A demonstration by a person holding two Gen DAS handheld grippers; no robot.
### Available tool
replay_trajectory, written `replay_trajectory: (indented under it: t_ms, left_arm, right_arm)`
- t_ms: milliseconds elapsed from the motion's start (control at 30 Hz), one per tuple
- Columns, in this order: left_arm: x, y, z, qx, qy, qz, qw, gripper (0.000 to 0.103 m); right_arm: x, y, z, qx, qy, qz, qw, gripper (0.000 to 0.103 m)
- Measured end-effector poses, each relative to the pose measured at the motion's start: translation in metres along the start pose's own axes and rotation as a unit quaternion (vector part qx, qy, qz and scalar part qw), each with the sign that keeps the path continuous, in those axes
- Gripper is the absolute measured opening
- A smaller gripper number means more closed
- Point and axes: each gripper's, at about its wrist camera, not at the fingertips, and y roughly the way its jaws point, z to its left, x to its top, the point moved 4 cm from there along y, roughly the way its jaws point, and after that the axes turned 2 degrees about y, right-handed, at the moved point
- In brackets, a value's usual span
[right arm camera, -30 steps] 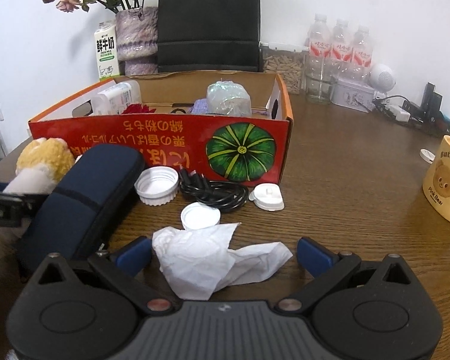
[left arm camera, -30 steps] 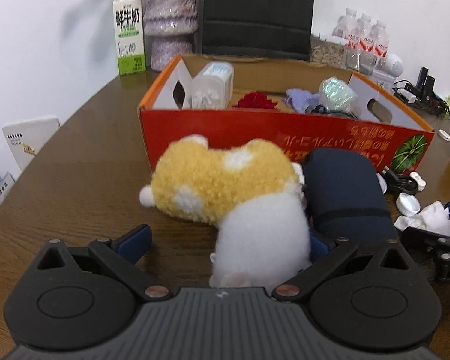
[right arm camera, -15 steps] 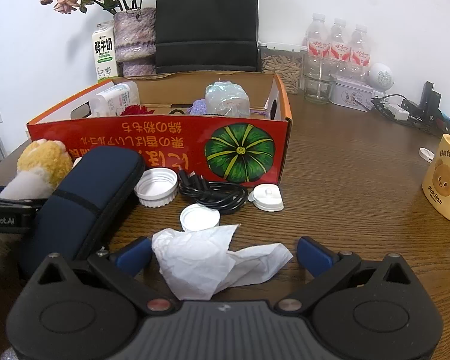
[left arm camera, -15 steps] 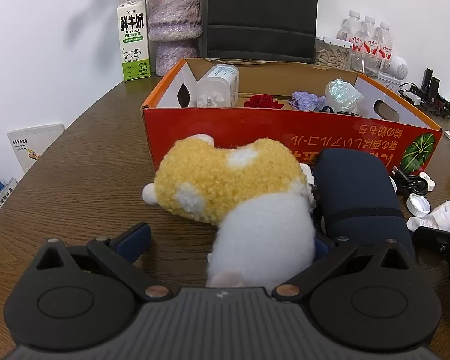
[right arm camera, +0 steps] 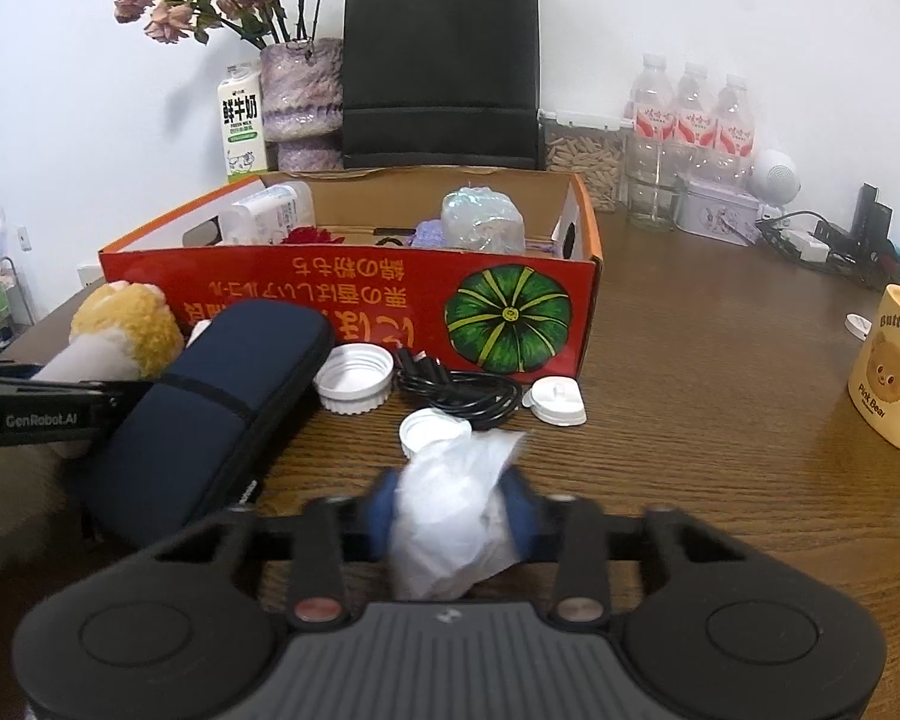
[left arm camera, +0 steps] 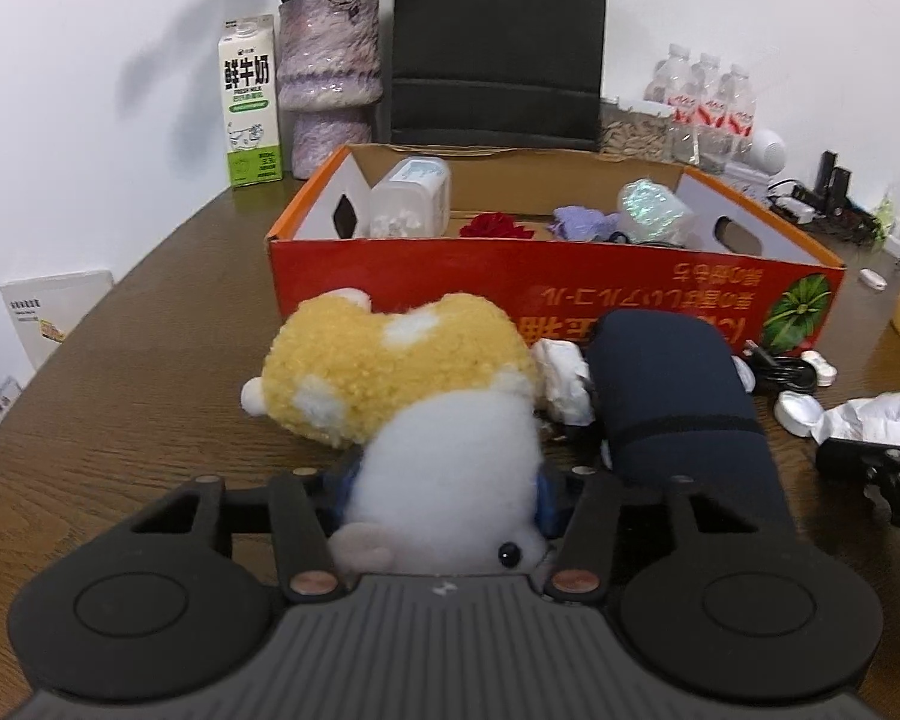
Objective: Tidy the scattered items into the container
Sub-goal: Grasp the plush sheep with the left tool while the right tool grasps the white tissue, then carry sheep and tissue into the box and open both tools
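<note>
My left gripper (left arm camera: 447,483) is shut on the white head of a yellow and white plush toy (left arm camera: 402,372), which lies in front of the red cardboard box (left arm camera: 546,294). My right gripper (right arm camera: 453,507) is shut on a crumpled white tissue (right arm camera: 450,510) just above the table. The red box (right arm camera: 354,294) holds a white bottle, a red flower, a purple item and a shiny wrapped ball. A dark blue zip case (right arm camera: 210,414) lies between the toy and the tissue. The left gripper and toy (right arm camera: 120,336) show at the left in the right wrist view.
A black cable (right arm camera: 456,390), two white lids (right arm camera: 354,375) and a white cap (right arm camera: 555,402) lie before the box. A bear mug (right arm camera: 891,369) stands at right. A milk carton (left arm camera: 249,102), vase, black bag and water bottles (right arm camera: 690,120) stand behind the box.
Both grippers have closed: the left one on the plush toy's white head, the right one on the tissue, which is now bunched between the fingers.
</note>
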Motion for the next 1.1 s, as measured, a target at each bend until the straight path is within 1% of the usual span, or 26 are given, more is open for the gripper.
replay_trajectory:
  t_ms: [67, 100, 400, 567, 733, 1100]
  left_arm:
    - [-0.001, -0.002, 0.000, -0.007, -0.004, -0.003, 1.0000, 0.052]
    - [-0.001, -0.003, 0.000, -0.007, -0.005, -0.004, 1.0000, 0.052]
    - [-0.001, -0.011, 0.002, -0.004, -0.008, -0.016, 0.9998, 0.052]
    - [0.004, -0.020, 0.003, -0.005, -0.012, -0.026, 0.9996, 0.052]
    - [0.019, -0.031, 0.006, -0.007, -0.012, -0.052, 0.9986, 0.052]
    - [0.064, -0.039, -0.008, -0.017, 0.005, -0.101, 0.9947, 0.052]
  right_arm:
    - [0.000, -0.001, 0.000, 0.002, 0.004, 0.000, 1.000, 0.020]
    - [0.000, -0.001, 0.000, 0.003, 0.004, 0.000, 1.000, 0.018]
    - [0.000, -0.002, -0.001, 0.009, 0.011, 0.001, 1.000, 0.017]
    - [0.004, -0.007, -0.001, 0.015, 0.015, -0.009, 1.000, 0.017]
    - [0.017, -0.013, 0.005, 0.026, 0.008, -0.030, 0.999, 0.016]
    - [0.065, -0.015, 0.021, 0.046, -0.008, -0.085, 0.995, 0.016]
